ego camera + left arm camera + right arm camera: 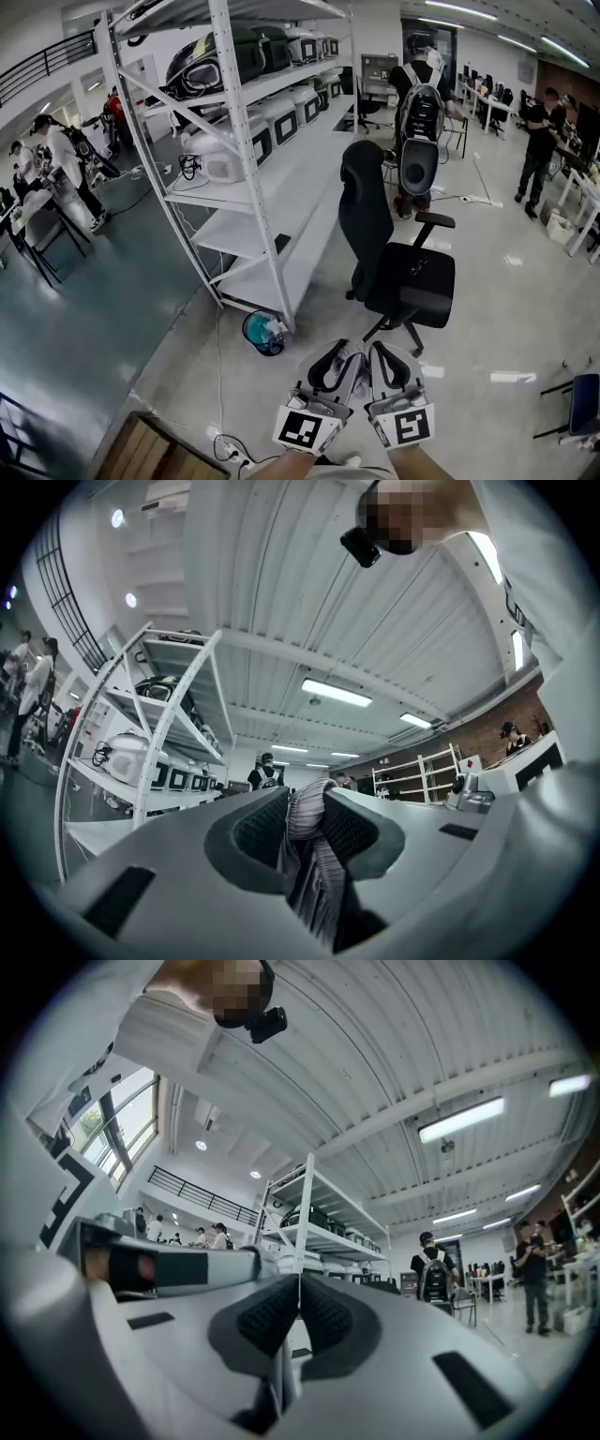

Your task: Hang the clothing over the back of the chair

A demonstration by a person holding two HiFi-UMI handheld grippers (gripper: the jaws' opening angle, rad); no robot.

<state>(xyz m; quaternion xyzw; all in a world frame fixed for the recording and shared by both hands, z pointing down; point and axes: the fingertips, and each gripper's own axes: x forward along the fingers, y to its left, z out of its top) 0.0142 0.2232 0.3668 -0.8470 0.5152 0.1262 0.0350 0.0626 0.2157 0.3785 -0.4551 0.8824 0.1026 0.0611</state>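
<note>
Left claw (305, 803): pinching the clothing (307, 855), with a bunched fold of it wedged between the pads. Right claw (298, 1293): pressed nearly together on what looks like a thin edge of the same fabric, with a grey strip hanging below the pads. In the head view both claws sit side by side, low and right in front of you. The cloth hangs under them, mostly out of sight.

Look: grey fabric, fine ribbed or pleated, matte. I can't tell what garment it is.

Handling, my read: it's light, soft and limp, with no stiffness. It'll sag and fold wherever you don't hold it. It isn't fragile, but a thin edge can slip out of the pads, so keep the pinch firm. Best hold is two points along one edge, claws drawn apart so it spreads. Right now they're too close and it's bunched.

Further out on the floor (487, 309) there's a teal bin (265, 333). Then the black chair (408, 277), its backrest (364, 216) upright, bare and well apart from the claws. The shelf rack (253, 169) is to its left, and a person with backpack (419, 122) stands behind.
</note>
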